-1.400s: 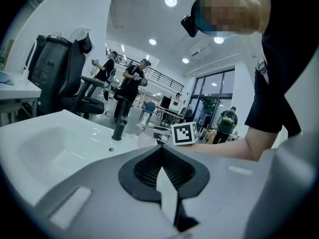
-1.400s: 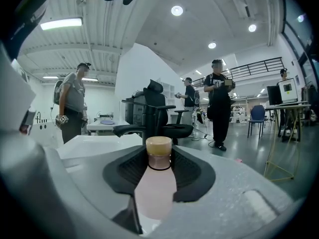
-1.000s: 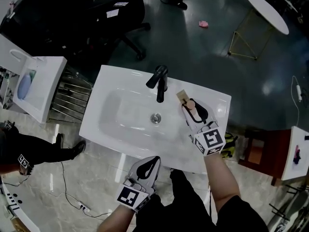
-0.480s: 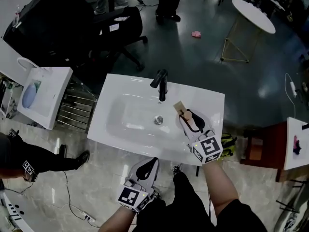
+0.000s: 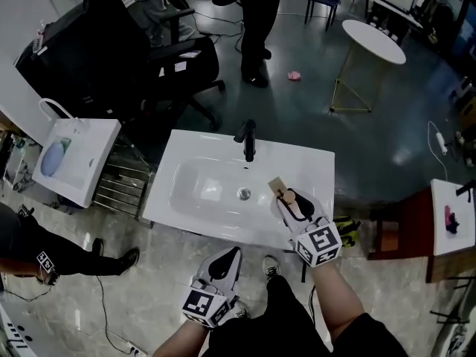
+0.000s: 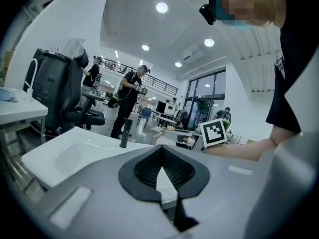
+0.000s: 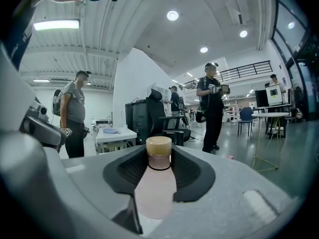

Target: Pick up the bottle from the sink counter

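right gripper (image 7: 158,158) clamped on the bottle (image 7: 155,193) just below its cap (image 7: 158,146), at four o'clock of the sink counter (image 5: 316,166); judged light, rigid, smooth, likely slippery. left gripper (image 6: 160,152) closed, empty.

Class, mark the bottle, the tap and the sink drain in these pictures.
bottle (image 7: 155,185): right gripper view, on its pale pink body.
tap (image 5: 250,141): head view, on its black upright stem.
drain (image 5: 244,194): head view, on the middle of the metal ring in the basin.
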A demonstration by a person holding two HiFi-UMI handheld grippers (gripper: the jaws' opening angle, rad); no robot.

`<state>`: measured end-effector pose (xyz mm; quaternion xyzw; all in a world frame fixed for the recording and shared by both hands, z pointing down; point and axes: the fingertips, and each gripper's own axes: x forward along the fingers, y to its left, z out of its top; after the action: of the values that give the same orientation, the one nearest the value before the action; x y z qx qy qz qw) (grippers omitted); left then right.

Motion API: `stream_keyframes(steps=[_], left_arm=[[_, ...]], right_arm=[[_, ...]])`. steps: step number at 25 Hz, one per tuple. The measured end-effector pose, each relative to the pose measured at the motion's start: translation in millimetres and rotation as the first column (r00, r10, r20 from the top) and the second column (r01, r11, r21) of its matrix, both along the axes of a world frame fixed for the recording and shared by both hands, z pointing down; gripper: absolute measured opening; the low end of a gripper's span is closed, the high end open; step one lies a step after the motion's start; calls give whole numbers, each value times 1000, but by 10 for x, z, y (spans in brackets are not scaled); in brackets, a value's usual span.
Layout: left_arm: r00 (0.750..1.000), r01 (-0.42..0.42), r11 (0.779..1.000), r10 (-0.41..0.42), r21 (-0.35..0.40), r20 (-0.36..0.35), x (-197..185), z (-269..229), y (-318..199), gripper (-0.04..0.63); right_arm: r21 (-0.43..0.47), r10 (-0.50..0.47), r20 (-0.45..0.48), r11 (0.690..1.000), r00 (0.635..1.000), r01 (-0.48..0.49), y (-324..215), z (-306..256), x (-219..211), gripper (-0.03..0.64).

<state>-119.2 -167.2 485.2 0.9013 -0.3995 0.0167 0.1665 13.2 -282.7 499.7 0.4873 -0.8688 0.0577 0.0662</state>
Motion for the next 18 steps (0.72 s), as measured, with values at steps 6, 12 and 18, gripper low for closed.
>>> stream_keyframes(steps=[6,12,18], left_arm=[[1000,2,1000,-2,-8,17,-75,-78,149,3],[1000,-16,999,17,31,-18,-144,-180,329,3],[999,-48,997,48,66,-2,-222,-219,525,3]], right_arm=[[1,13,7,1000,1000,-13,311,-133,-33,140],[8,22,-4,1000,1000,-22,683,-288,-95,140],[17,43,3,999,999,-43,1054,-411,-136,140]])
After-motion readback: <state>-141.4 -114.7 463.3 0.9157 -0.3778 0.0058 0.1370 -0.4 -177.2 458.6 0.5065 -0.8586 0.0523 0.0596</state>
